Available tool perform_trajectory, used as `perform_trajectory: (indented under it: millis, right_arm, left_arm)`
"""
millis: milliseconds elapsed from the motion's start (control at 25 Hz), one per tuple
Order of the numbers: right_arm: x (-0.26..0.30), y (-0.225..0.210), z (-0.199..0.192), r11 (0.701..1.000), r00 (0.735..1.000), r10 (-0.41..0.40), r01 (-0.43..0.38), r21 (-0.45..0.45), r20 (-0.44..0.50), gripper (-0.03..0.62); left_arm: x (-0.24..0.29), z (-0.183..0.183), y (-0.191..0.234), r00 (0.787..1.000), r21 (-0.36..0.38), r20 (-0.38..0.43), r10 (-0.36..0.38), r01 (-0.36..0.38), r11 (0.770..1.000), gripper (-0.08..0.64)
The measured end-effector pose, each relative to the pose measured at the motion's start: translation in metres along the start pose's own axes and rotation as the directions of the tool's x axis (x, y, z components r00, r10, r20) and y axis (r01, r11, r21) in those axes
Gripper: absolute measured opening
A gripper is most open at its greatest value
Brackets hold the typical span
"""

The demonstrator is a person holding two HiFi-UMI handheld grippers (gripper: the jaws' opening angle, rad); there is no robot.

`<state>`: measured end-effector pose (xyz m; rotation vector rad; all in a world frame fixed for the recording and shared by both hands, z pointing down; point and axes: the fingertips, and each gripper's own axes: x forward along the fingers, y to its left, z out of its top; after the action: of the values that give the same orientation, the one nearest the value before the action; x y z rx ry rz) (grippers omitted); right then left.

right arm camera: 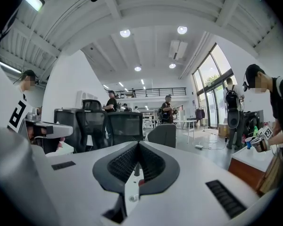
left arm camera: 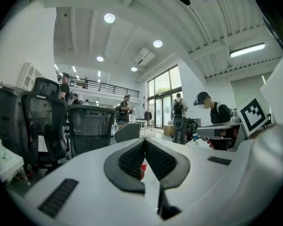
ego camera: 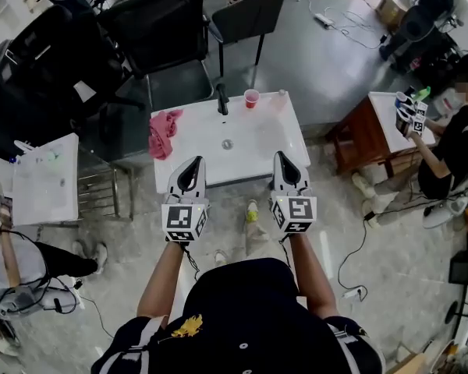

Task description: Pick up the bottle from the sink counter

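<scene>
A white sink counter (ego camera: 257, 150) stands straight ahead, with a black faucet (ego camera: 222, 100) at its back edge. A red cup (ego camera: 251, 97) stands right of the faucet. A small clear bottle (ego camera: 281, 94) seems to stand at the back right corner. A pink cloth (ego camera: 163, 131) hangs over the left edge. My left gripper (ego camera: 193, 163) and right gripper (ego camera: 283, 157) hover side by side over the counter's near edge, far short of the bottle. The left gripper (left arm camera: 145, 143) and the right gripper (right arm camera: 138, 145) both have pads together and hold nothing. A sliver of the red cup (left arm camera: 142, 166) shows below the left pads.
Black office chairs (ego camera: 160, 29) stand behind the sink. A wooden table (ego camera: 366, 135) with a seated person (ego camera: 456, 142) holding grippers is at the right. A white table (ego camera: 43, 179) and another person are at the left. Cables (ego camera: 359, 252) trail over the floor.
</scene>
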<state>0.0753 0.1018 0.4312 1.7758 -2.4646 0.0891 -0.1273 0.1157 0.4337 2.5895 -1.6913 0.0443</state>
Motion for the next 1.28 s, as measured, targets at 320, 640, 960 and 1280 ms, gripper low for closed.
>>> perform_trajectory:
  millis: [320, 640, 960, 1280]
  right_arm:
    - [0.118, -0.076, 0.006, 0.996, 0.996, 0.090, -0.090, 0.023, 0.004, 0.027]
    - [0.190, -0.126, 0.011, 0.985, 0.988, 0.151, -0.152, 0.081, 0.018, 0.026]
    - [0.221, -0.111, 0.012, 0.972, 0.976, 0.218, -0.219, 0.090, 0.022, 0.028]
    - [0.231, -0.091, 0.023, 0.979, 0.980, 0.200, -0.200, 0.050, 0.002, 0.028]
  left_arm:
    - [0.124, 0.004, 0.023, 0.991, -0.025, 0.000, 0.132, -0.132, 0.991, 0.018]
    - [0.189, 0.016, 0.032, 0.977, 0.007, -0.019, 0.214, -0.214, 0.977, 0.018]
    - [0.206, 0.013, 0.048, 0.968, 0.040, -0.048, 0.245, -0.243, 0.969, 0.018]
    - [0.215, 0.009, 0.068, 0.977, 0.059, -0.056, 0.205, -0.202, 0.978, 0.018]
